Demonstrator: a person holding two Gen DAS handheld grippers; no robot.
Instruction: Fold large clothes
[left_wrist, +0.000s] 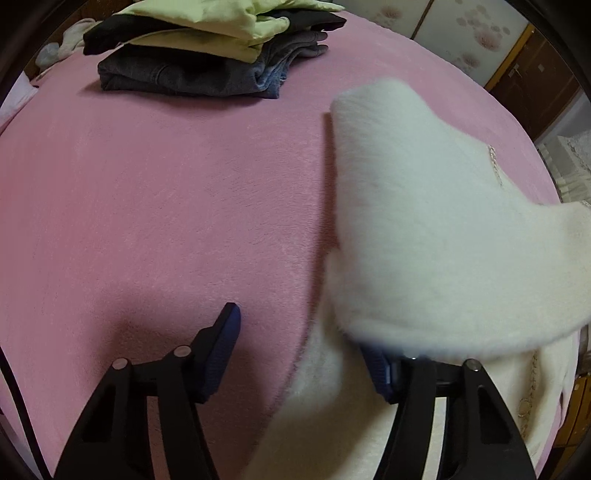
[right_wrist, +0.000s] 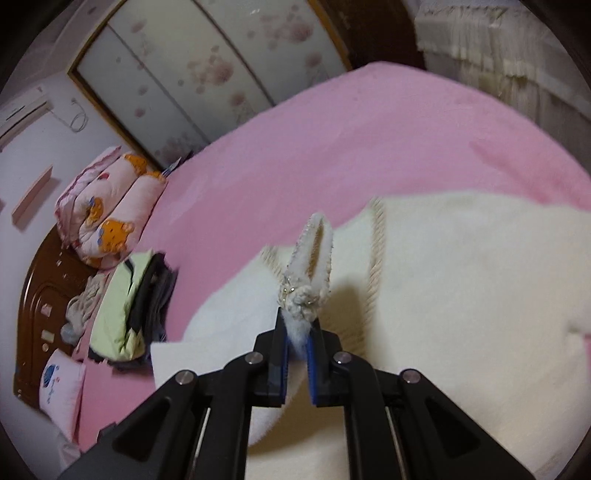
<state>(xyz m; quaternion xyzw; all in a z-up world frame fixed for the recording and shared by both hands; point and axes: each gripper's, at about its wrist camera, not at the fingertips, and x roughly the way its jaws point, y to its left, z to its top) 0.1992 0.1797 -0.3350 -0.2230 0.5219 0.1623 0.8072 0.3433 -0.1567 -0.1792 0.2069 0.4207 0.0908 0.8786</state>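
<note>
A fluffy white garment (left_wrist: 424, 236) lies on the pink bed (left_wrist: 166, 221). In the left wrist view my left gripper (left_wrist: 303, 347) is open; a flap of the garment drapes over its right finger, and the left finger (left_wrist: 225, 343) is bare above the bed. In the right wrist view my right gripper (right_wrist: 297, 332) is shut on the garment's braided, beaded trim (right_wrist: 310, 266), lifting it so the edge stands up in a loop. The rest of the white garment (right_wrist: 461, 295) spreads to the right.
A stack of folded clothes, pale green, black and grey denim (left_wrist: 207, 48), sits at the far side of the bed; it also shows in the right wrist view (right_wrist: 136, 306). Cartoon-print quilts (right_wrist: 107, 210), a wooden headboard (right_wrist: 33, 302), and a wardrobe (right_wrist: 207, 66) are beyond.
</note>
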